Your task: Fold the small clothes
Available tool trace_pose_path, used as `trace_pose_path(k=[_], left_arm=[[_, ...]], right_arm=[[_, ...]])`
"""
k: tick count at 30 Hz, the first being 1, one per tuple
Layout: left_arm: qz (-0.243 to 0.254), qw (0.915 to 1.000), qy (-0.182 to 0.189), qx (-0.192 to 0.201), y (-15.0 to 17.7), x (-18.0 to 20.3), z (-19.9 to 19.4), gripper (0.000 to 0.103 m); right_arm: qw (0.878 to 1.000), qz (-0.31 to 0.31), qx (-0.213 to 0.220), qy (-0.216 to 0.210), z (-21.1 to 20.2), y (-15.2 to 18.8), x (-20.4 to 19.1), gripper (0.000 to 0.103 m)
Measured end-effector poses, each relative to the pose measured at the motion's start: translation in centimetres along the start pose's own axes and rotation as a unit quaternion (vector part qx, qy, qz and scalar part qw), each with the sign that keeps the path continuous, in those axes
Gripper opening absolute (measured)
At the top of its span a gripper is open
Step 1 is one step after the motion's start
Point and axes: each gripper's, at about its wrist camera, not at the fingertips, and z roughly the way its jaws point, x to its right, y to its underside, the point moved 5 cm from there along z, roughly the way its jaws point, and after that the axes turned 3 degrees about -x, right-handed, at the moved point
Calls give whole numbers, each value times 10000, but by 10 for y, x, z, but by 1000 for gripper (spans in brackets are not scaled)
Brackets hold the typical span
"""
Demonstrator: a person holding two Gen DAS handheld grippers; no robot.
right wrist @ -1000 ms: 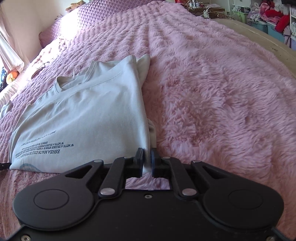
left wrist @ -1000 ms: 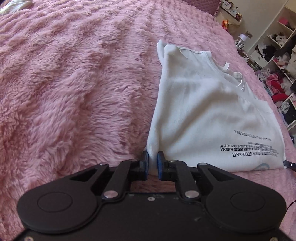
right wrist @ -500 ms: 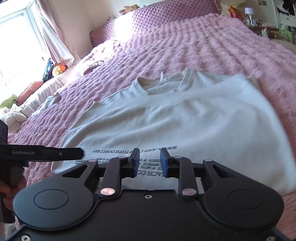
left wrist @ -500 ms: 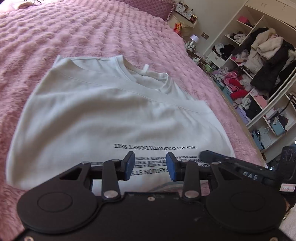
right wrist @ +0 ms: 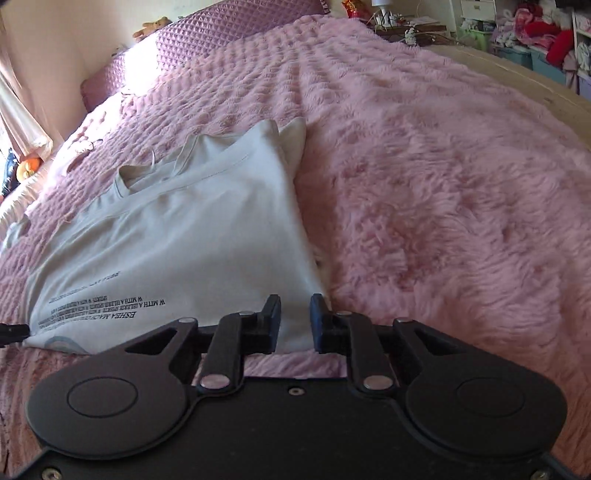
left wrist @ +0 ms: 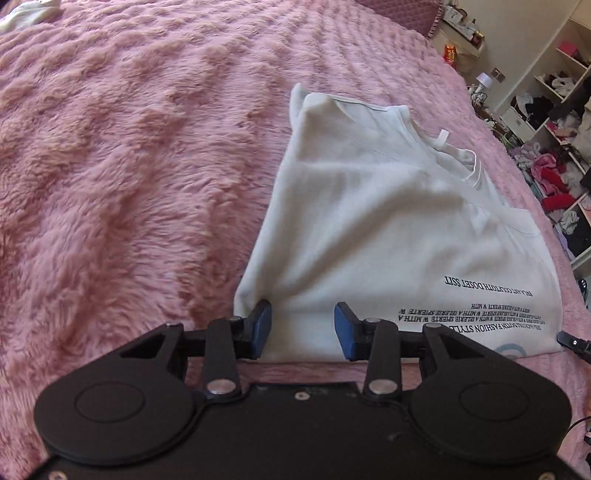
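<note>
A fluffy pink plush bedspread [left wrist: 140, 177] covers the whole bed, with a quilted purple headboard cushion [right wrist: 229, 40] at its far end and a small brown teddy bear [right wrist: 149, 27] sitting on top of it. Beyond the bed's edge, open white wall shelves [left wrist: 554, 85] hold untidy heaps of clothes in black, white, pink and red. The white cotton T-shirt with black printed lettering [left wrist: 388, 229] lies flat on the bedspread, sides folded in to a narrow shape, neckline toward the headboard and hem toward both cameras. The left gripper [left wrist: 302, 325] sits low at the hem's left corner with its blue-padded jaws spread apart, fabric lying between them but not pinched. The right gripper [right wrist: 294, 322] is at the hem's right corner, its jaws also parted with a strip of white cloth loose in the gap. In the right wrist view, an orange soft toy [right wrist: 27, 168] rests near the pale curtain [right wrist: 18, 122].
</note>
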Motion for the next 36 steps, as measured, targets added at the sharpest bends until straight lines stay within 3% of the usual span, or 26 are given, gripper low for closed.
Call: trace_pose_path(k=[3, 7, 11, 17, 20, 23, 28, 31, 34, 35, 36], left_arm=[[-137, 9999, 23, -48, 1, -7, -5, 31], [300, 9995, -66, -32, -11, 21, -22, 37], [647, 9966, 381, 327, -39, 67, -31, 43], [1063, 9902, 901, 52, -58, 143, 29, 45], [1579, 9839, 807, -229, -62, 171, 65, 45], [1923, 9792, 549, -349, -71, 175, 94, 47], [1587, 9857, 551, -163, -102, 143, 105, 48], [1532, 9878, 289, -4, -114, 110, 93, 48], [1209, 9914, 484, 97, -116, 81, 85, 48], [1070, 9933, 384, 229, -117, 72, 80, 49], [1002, 9942, 16, 386, -117, 63, 78, 49]], right_arm=[[10000, 10, -30, 4, 0, 4, -2, 11], [9988, -434, -108, 199, -7, -6, -25, 19], [9974, -633, 310, -174, -12, -34, -61, 25], [9937, -518, 314, -947, 45, -51, -138, 28], [9908, -536, 6, -1243, 81, -46, -170, 28], [9894, -540, -283, -1315, 108, -42, -184, 28], [9921, -538, -185, -1120, 119, -57, -162, 27], [9966, -467, 31, -674, 112, -76, -124, 27], [9992, -313, 247, -7, 105, -92, -74, 27], [9993, -193, 305, 97, 102, -95, -58, 26], [9995, -71, 313, 66, 101, -96, -48, 25]])
